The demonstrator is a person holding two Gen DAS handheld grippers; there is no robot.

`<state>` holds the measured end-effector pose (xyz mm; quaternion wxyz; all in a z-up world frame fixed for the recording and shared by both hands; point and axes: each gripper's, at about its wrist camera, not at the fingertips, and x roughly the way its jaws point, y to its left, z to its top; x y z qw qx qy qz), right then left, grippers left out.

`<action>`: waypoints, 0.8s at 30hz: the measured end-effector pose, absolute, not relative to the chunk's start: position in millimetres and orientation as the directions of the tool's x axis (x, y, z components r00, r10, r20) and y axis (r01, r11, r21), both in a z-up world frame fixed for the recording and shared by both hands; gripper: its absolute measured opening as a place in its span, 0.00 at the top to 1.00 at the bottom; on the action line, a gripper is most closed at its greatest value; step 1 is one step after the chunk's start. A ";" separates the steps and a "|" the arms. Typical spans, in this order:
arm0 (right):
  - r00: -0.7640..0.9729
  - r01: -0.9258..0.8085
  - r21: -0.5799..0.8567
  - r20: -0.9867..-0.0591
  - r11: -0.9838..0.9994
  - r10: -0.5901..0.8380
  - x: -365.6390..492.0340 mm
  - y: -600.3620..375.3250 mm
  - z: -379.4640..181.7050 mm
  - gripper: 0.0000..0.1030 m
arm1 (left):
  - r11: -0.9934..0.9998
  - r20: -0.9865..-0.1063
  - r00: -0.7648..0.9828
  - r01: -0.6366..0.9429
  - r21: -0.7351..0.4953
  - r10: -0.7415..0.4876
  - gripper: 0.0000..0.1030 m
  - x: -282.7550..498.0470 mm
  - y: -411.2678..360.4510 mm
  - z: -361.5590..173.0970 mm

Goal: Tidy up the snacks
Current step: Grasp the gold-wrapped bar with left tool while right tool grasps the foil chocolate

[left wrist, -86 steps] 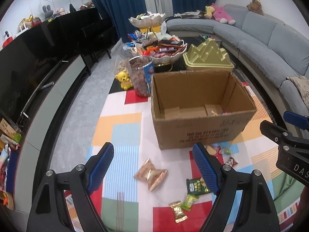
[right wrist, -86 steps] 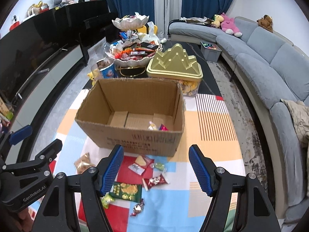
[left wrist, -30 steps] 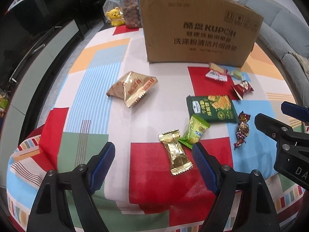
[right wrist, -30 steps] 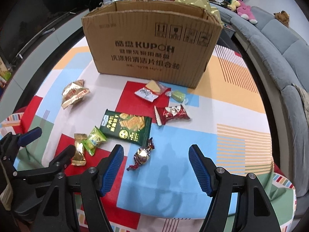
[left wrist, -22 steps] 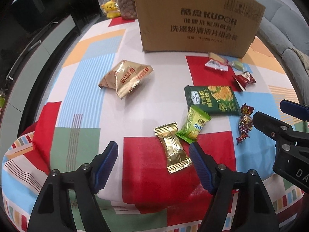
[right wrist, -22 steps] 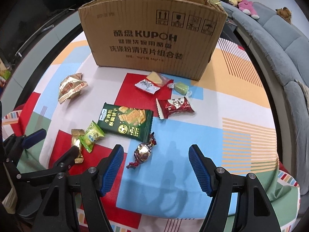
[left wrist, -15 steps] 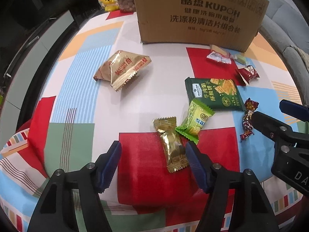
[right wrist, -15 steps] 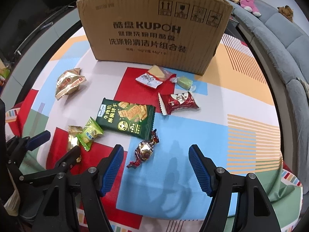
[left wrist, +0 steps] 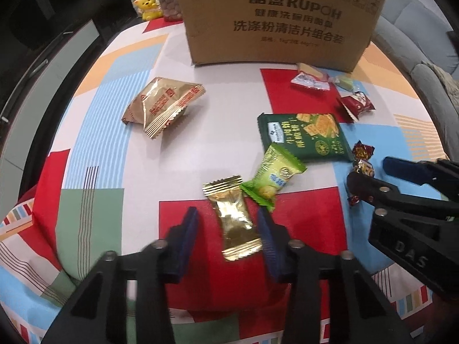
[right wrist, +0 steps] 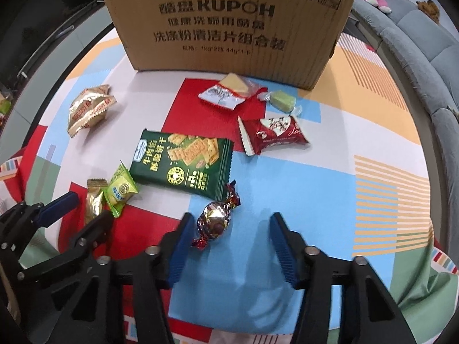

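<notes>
Left wrist view first. Plenty left to do: snacks scattered all over the cloth (left wrist: 183,66) in front of the box (left wrist: 281,20), none lifted yet. Tan packet (left wrist: 163,106) off to the left, dark green cracker pack (left wrist: 304,136) in the middle, lime sachet (left wrist: 272,177) just below it, red pack (left wrist: 357,103) and small pieces close against the box. Left claw (left wrist: 228,240) down over the gold bar (left wrist: 235,220), jaws just been closing, now narrowed round the bar's lower half. Right pad hard against the wrapper edge, left pad apart from it, so no grip yet, nothing held. Right claw (left wrist: 370,175) poking in from the side, at the foil candy (left wrist: 363,163).

Over to the right wrist view. Same picture: whole spread on the cloth, box contents hidden behind its wall. Right claw (right wrist: 228,238) lowered round the foil candy (right wrist: 215,223), jaws likewise just been closing. Candy sits off-centre, just beside the left pad, possibly touching; wide gap to the right pad. Not clamped, nothing picked up. Left claw (right wrist: 83,209) visible at the edge, straddling the gold bar (right wrist: 94,200) next to the lime sachet (right wrist: 122,190).
</notes>
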<state>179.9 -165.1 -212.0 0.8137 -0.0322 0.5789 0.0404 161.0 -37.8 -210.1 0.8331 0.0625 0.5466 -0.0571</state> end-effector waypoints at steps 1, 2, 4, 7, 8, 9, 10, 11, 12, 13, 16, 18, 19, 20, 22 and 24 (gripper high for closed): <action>0.321 -0.105 -0.004 -0.947 0.994 0.030 179.9 -164.9 -213.6 0.64 | 0.985 -0.917 0.397 0.169 0.042 -0.029 0.70 160.6 -38.7 -210.0; 0.316 -0.107 0.000 -0.948 0.994 0.034 179.4 -164.9 -215.1 0.66 | 0.984 -0.917 0.398 0.173 0.045 -0.028 0.74 160.4 -39.2 -210.1; 0.321 -0.111 0.004 -0.946 0.994 0.040 176.7 -165.8 -214.8 0.72 | 0.983 -0.916 0.401 0.178 0.052 -0.024 0.77 159.9 -39.9 -209.8; 0.320 -0.119 0.011 -0.946 0.993 0.049 175.5 -165.4 -213.9 0.77 | 0.983 -0.915 0.403 0.176 0.061 -0.016 0.79 159.1 -39.8 -209.5; 0.319 -0.121 0.012 -0.946 0.993 0.050 174.6 -165.5 -213.6 0.77 | 0.983 -0.915 0.403 0.174 0.064 -0.012 0.79 158.6 -39.5 -209.5; 0.319 -0.123 0.012 -0.946 0.992 0.051 174.0 -165.5 -213.5 0.77 | 0.983 -0.915 0.403 0.172 0.066 -0.009 0.79 158.4 -39.4 -209.1; 0.319 -0.125 0.012 -0.946 0.992 0.052 173.3 -165.4 -213.2 0.77 | 0.983 -0.915 0.402 0.171 0.069 -0.005 0.79 158.2 -39.0 -208.8; 0.320 -0.125 0.011 -0.946 0.992 0.051 172.9 -165.5 -212.7 0.77 | 0.983 -0.915 0.403 0.169 0.073 -0.001 0.79 159.9 -39.1 -208.2; 0.323 -0.126 0.009 -0.945 0.992 0.050 172.1 -165.6 -211.3 0.77 | 0.983 -0.915 0.404 0.168 0.077 0.002 0.79 159.5 -38.5 -208.1; 0.327 -0.127 0.007 -0.944 0.992 0.049 171.9 -164.7 -209.9 0.77 | 0.983 -0.914 0.406 0.166 0.079 0.004 0.79 159.3 -37.9 -207.6; 0.337 -0.129 0.004 -0.940 0.992 0.048 173.8 -162.7 -206.5 0.77 | 0.983 -0.910 0.415 0.162 0.086 0.011 0.79 158.9 -37.0 -205.4; 0.345 -0.132 0.002 -0.937 0.991 0.048 173.3 -162.3 -202.7 0.77 | 0.983 -0.906 0.423 0.159 0.090 0.014 0.79 159.3 -35.8 -203.2; 0.352 -0.134 0.000 -0.935 0.991 0.047 173.0 -162.0 -200.4 0.77 | 0.983 -0.903 0.429 0.159 0.092 0.015 0.79 158.4 -36.0 -201.6; 0.359 -0.137 -0.004 -0.932 0.991 0.046 172.6 -161.7 -197.7 0.77 | 0.983 -0.900 0.435 0.161 0.094 0.015 0.79 157.6 -36.1 -200.0; 0.372 -0.142 -0.010 -0.927 0.990 0.044 172.2 -159.2 -193.5 0.77 | 0.981 -0.895 0.446 0.165 0.099 0.015 0.79 155.3 -37.6 -195.8; 0.390 -0.147 -0.015 -0.920 0.989 0.044 170.9 -157.6 -186.9 0.77 | 0.980 -0.888 0.460 0.168 0.107 0.018 0.79 155.0 -38.2 -190.7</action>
